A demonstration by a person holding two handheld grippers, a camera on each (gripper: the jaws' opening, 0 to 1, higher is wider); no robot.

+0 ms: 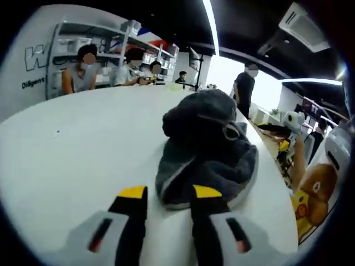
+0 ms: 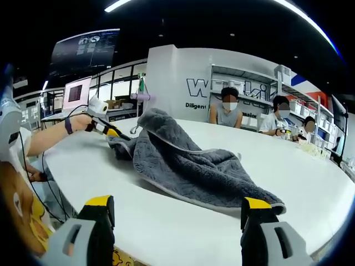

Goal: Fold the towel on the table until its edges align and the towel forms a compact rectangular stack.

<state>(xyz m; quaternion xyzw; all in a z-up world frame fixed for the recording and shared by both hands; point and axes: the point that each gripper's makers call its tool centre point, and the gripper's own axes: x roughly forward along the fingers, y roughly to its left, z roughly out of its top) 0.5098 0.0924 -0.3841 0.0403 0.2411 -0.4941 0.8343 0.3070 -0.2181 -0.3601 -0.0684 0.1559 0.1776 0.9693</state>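
Observation:
A dark grey towel [image 1: 208, 149] with a pale hem lies bunched and partly heaped on the round white table [image 1: 83, 160]. My left gripper [image 1: 170, 192] is open at the towel's near edge; its right-hand jaw touches the cloth and the hem lies between the yellow tips. From the other side, the towel [image 2: 188, 166] stretches across the table [image 2: 166, 227], with one corner beside the right-hand jaw of my right gripper [image 2: 177, 202]. That gripper is wide open and holds nothing. The left gripper [image 2: 110, 131] shows at the towel's far end, in a hand.
Several people [image 2: 224, 108] sit at the table's far side, with shelving [image 1: 105, 50] behind them. The table's rim [image 1: 277, 188] runs close to the towel on one side. The person's arm [image 2: 50, 136] and yellow shirt [image 1: 310, 194] show at the edge.

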